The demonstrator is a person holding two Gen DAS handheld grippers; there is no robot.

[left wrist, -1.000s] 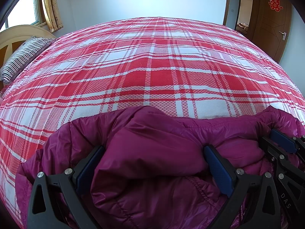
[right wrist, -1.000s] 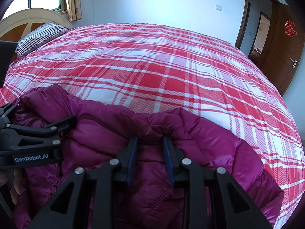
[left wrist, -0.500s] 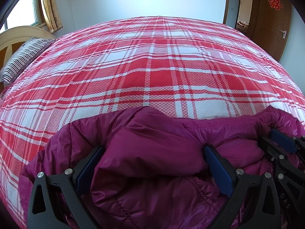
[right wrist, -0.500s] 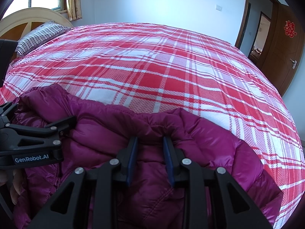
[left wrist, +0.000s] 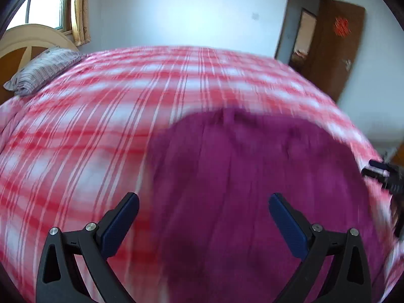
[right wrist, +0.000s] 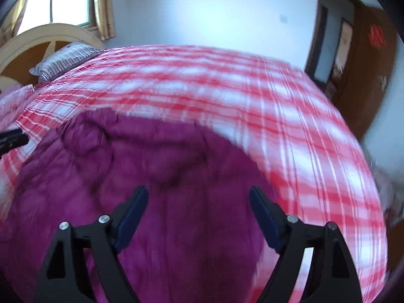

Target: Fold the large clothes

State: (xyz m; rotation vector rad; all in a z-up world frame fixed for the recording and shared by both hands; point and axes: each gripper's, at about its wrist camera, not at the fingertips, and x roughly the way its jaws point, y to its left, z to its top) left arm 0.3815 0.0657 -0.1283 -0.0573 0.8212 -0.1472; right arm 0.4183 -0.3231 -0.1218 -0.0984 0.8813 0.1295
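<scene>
Both grippers hang spread over the bed; your left gripper point(left wrist: 203, 213) stands wide, nothing pinched between the pads; your right gripper point(right wrist: 198, 208) has just been opening, jaws apart now, no fabric between them; the purple jacket point(left wrist: 252, 176) lies released on the red plaid bedspread point(left wrist: 101, 126), bunched toward the near edge, below and ahead of both sets of fingers; heavy blur, so folds can't be read; striped pillow point(left wrist: 43, 70) sits far left by the headboard; brown door point(left wrist: 335, 50) far right, ajar.
</scene>
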